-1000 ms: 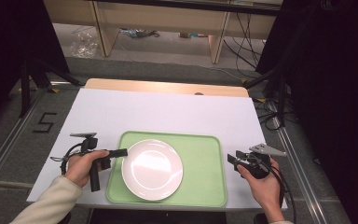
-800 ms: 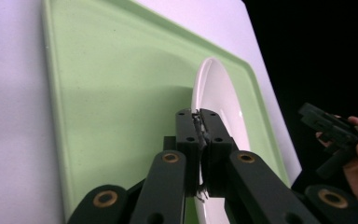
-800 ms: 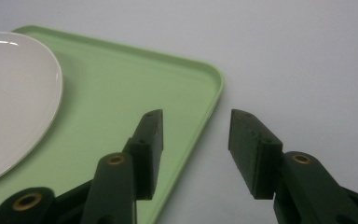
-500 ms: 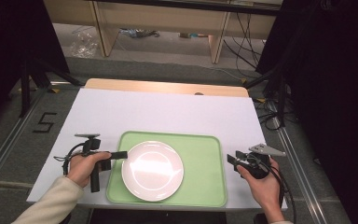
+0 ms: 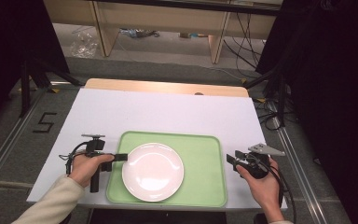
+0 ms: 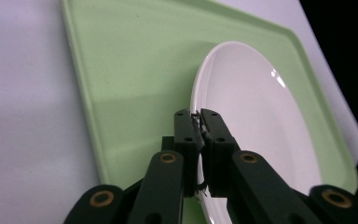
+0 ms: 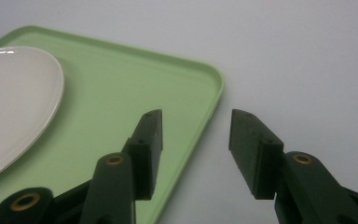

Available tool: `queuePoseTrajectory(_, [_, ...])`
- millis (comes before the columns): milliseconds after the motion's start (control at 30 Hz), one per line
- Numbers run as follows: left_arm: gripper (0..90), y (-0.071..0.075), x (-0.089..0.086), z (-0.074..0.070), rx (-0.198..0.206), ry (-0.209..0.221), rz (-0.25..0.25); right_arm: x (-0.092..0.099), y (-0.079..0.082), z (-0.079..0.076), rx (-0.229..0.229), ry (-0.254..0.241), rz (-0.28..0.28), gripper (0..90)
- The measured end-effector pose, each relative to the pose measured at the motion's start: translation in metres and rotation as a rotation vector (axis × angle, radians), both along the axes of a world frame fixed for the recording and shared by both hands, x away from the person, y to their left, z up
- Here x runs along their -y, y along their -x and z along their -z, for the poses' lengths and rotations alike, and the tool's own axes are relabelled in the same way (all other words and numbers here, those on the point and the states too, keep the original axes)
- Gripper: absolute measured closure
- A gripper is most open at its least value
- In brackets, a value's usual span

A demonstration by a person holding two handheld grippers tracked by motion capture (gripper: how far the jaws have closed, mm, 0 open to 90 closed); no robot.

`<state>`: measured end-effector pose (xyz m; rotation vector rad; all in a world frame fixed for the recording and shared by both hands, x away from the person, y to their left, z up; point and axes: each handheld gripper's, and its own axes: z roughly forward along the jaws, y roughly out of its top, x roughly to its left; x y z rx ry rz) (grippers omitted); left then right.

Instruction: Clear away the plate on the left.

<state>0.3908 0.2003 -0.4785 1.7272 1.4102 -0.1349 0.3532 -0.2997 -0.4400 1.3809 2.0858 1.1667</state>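
A round white plate [image 5: 153, 171] lies on the left half of a light green tray [image 5: 205, 154] on the white table. My left gripper [image 5: 122, 157] reaches in from the left and is shut on the plate's left rim. In the left gripper view the two jaws pinch the rim of the plate [image 6: 256, 116] at the tips of the left gripper [image 6: 197, 115], above the tray [image 6: 130, 70]. My right gripper [image 5: 231, 160] stands open at the tray's right edge. In the right gripper view the edge of the tray [image 7: 135, 79] runs between the spread jaws of the right gripper [image 7: 196, 123], untouched.
The white tabletop [image 5: 168, 112] stretches bare behind the tray, with a wooden strip [image 5: 168, 87] along its far edge. Black stands and cables sit on the floor to both sides. The tray's front edge lies close to the table's near edge.
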Motion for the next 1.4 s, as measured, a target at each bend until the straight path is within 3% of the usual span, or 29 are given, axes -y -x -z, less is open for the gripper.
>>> queuePoseTrajectory(67, [87.1, 0.001, 0.001, -0.002, 0.005, 0.025, 0.005, -0.001, 0.002, -0.002, 0.001, 0.009, -0.001, 54.5])
queuePoseTrajectory(100, [86.1, 0.001, 0.0, -0.004, 0.017, 0.009, 0.023, -0.002, 0.001, -0.001, 0.013, 0.002, -0.001, 54.2])
queuePoseTrajectory(233, [81.5, 0.001, 0.0, -0.008, 0.074, -0.014, -0.006, -0.002, -0.001, -0.001, 0.01, 0.001, 0.007, 52.6])
queuePoseTrajectory(267, [78.9, 0.002, -0.001, -0.01, 0.107, -0.036, -0.01, -0.001, 0.001, -0.002, 0.008, 0.004, 0.011, 51.4])
queuePoseTrajectory(300, [77.6, 0.002, -0.001, -0.01, 0.107, -0.036, -0.01, -0.001, 0.001, -0.002, 0.008, 0.004, 0.011, 51.4])
queuePoseTrajectory(367, [73.0, 0.003, -0.005, -0.016, 0.186, -0.051, -0.018, 0.002, 0.002, -0.005, 0.012, 0.014, 0.009, 50.5])
queuePoseTrajectory(433, [69.4, 0.004, -0.006, -0.017, 0.204, -0.054, -0.027, 0.001, 0.001, -0.003, 0.022, -0.008, 0.02, 50.1])
queuePoseTrajectory(467, [67.3, 0.006, -0.009, -0.022, 0.243, -0.066, -0.031, 0.003, 0.003, -0.005, 0.005, 0.004, 0.026, 49.4])
queuePoseTrajectory(533, [62.7, 0.007, -0.01, -0.027, 0.31, -0.1, -0.033, 0.002, 0.002, -0.003, 0.025, -0.013, 0.024, 49.2])
queuePoseTrajectory(600, [57.9, 0.009, -0.011, -0.031, 0.352, -0.112, -0.035, 0.001, 0.002, -0.004, 0.029, -0.014, 0.024, 48.8])
queuePoseTrajectory(667, [51.6, 0.011, -0.012, -0.036, 0.421, -0.13, -0.035, 0.002, 0.003, -0.006, 0.014, 0.0, 0.022, 48.5])
queuePoseTrajectory(700, [48.6, 0.011, -0.012, -0.036, 0.421, -0.13, -0.035, 0.002, 0.003, -0.006, 0.014, 0.0, 0.022, 48.5])
queuePoseTrajectory(767, [40.7, 0.013, -0.011, -0.04, 0.484, -0.16, -0.035, 0.002, 0.002, -0.004, 0.034, -0.019, 0.021, 47.9])
queuePoseTrajectory(833, [36.3, 0.013, -0.012, -0.041, 0.501, -0.169, -0.041, 0.002, 0.002, -0.004, 0.039, -0.021, 0.019, 47.9])
queuePoseTrajectory(867, [28.7, 0.014, -0.012, -0.042, 0.515, -0.172, -0.055, 0.002, 0.001, -0.004, 0.037, -0.02, 0.022, 47.7])
queuePoseTrajectory(967, [27.8, 0.017, -0.016, -0.044, 0.529, -0.165, -0.059, 0.003, 0.002, -0.005, 0.018, -0.005, 0.019, 47.4])
queuePoseTrajectory(1000, [23.4, 0.02, -0.018, -0.045, 0.534, -0.169, -0.069, 0.003, 0.003, -0.005, 0.024, -0.009, 0.017, 47.3])
queuePoseTrajectory(1100, [21.0, 0.024, -0.024, -0.046, 0.536, -0.166, -0.083, 0.002, 0.003, -0.005, 0.024, -0.008, 0.022, 47.0])
queuePoseTrajectory(1367, [17.1, 0.038, -0.039, -0.042, 0.54, -0.174, -0.061, 0.002, 0.002, -0.004, 0.045, -0.026, 0.017, 46.6])
queuePoseTrajectory(1400, [17.1, 0.041, -0.04, -0.042, 0.543, -0.19, -0.062, 0.002, 0.002, -0.004, 0.045, -0.024, 0.02, 46.6])
